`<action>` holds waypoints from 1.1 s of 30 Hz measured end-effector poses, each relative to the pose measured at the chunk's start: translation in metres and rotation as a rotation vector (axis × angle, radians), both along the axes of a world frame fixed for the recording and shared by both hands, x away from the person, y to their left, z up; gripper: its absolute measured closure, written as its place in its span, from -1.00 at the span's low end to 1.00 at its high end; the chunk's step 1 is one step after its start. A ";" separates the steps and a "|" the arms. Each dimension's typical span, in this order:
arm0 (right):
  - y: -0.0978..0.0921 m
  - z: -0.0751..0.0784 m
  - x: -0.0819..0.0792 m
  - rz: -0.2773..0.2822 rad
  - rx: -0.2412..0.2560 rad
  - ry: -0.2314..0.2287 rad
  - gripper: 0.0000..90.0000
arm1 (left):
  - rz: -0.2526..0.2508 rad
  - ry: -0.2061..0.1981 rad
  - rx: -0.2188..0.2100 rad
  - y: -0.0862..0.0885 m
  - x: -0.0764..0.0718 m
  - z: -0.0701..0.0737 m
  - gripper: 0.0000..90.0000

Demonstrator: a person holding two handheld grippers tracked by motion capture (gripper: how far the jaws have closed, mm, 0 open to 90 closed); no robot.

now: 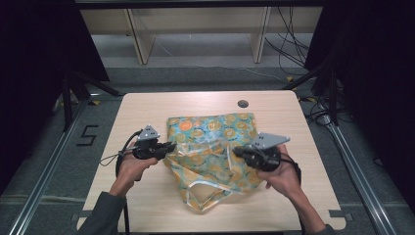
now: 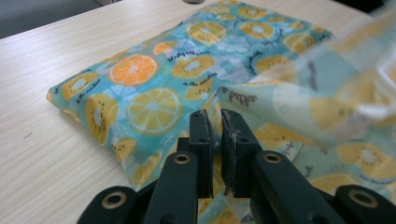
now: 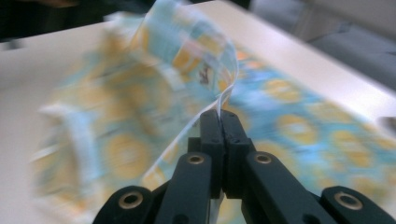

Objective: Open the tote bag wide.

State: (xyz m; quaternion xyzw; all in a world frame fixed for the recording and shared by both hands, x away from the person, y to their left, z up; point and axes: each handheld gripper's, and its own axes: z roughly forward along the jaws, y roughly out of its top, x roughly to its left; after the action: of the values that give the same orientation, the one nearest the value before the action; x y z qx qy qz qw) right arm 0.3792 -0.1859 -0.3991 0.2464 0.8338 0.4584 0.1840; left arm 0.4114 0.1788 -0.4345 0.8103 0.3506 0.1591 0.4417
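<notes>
Pale wood table (image 1: 147, 205), and both the left gripper (image 1: 169, 147) and right gripper (image 1: 238, 152) pinch the fruit-print bag (image 1: 210, 127); lift evenly, keep tension gentle

A lab: black curtains (image 1: 29, 58), aluminium rails (image 1: 46, 166), loose cables (image 1: 288, 46).
</notes>
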 end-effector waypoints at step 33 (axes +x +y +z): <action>-0.024 -0.061 0.130 -0.329 -0.212 0.153 1.00 | -0.110 0.082 0.448 -0.061 -0.021 -0.028 0.09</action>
State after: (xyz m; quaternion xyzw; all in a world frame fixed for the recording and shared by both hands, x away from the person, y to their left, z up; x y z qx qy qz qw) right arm 0.5090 -0.2102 -0.4605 0.3927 0.8374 0.3120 0.2172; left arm 0.3900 0.1174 -0.4620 0.9118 0.2795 0.1756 0.2442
